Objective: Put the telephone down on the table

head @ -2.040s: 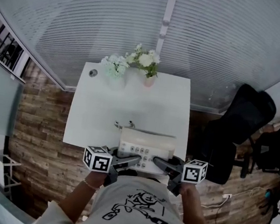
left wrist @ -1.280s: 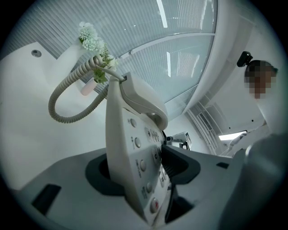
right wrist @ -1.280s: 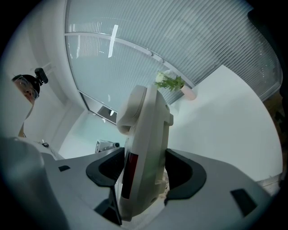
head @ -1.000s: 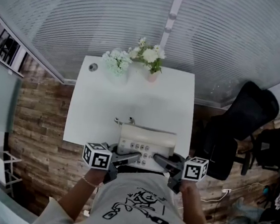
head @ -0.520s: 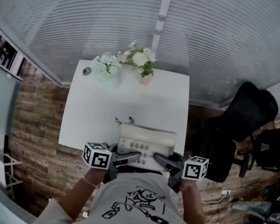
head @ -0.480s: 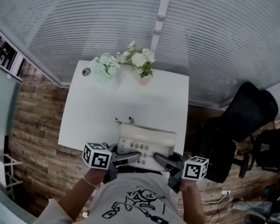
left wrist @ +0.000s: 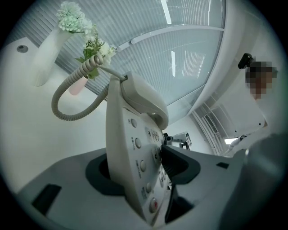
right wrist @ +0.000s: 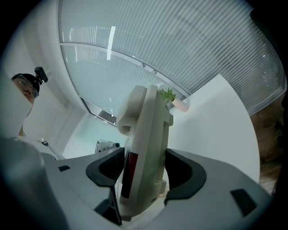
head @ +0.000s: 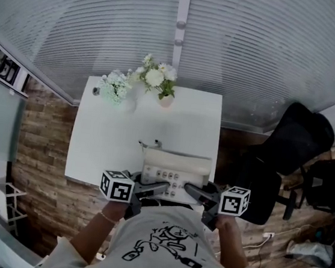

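A cream desk telephone (head: 175,172) with its handset on the cradle and a coiled cord (left wrist: 72,99) is held level between both grippers, over the near edge of the white table (head: 124,137). My left gripper (head: 153,189) is shut on the phone's left end, with its pads against the keypad face (left wrist: 139,152) and the underside. My right gripper (head: 193,194) is shut on the right end, its dark pads pressing both sides of the body (right wrist: 145,148). Whether the phone touches the tabletop is hidden.
Two small vases of flowers (head: 155,79) (head: 114,85) stand at the table's far edge, with a small round object (head: 96,90) in the far left corner. A black chair (head: 283,154) stands right of the table. A ribbed glass wall (head: 179,35) rises behind it.
In the head view the table has slid left and a little nearer. The telephone now lies further over its near edge. Both grips are unchanged.
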`<state>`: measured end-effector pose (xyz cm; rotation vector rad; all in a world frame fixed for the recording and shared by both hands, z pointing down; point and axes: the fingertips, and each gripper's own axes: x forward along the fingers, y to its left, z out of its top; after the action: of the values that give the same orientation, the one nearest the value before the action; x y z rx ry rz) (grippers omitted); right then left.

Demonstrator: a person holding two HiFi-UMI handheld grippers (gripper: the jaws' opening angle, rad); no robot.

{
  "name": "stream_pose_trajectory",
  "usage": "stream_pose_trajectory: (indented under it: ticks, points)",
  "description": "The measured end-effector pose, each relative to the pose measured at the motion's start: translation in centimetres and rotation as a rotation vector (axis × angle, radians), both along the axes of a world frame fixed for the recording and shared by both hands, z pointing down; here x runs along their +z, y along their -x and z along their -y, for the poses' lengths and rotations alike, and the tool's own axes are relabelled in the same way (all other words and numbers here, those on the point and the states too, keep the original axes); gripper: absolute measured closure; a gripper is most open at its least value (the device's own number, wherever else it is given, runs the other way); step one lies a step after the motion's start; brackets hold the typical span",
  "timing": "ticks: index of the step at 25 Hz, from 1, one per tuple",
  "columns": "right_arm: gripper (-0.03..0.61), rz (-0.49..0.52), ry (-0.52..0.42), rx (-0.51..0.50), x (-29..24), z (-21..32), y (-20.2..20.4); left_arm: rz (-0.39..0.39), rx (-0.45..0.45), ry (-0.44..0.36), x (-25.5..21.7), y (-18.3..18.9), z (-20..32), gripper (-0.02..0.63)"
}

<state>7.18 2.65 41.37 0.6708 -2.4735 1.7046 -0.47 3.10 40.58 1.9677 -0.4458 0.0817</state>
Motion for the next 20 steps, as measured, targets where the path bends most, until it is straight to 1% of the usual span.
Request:
stream_pose_trajectory:
  ticks: [10,15,20]
  points:
    - [0.282,0.005,0.009,-0.034,0.4,1.8,-2.4,0.009,-0.030,0.006,0.3,-2.4,1.7,0.368]
    - [0.283,0.002,0.019,-0.042,0.7,2.5,-2.6,0.002,-0.044,0.029,0.7,-2.6,2.2,0.368]
    - [0.283,0.000,0.010,-0.041,0.4,3.4,-2.0,0.005,-0.038,0.031,0.5,-2.0,3.0,0.368]
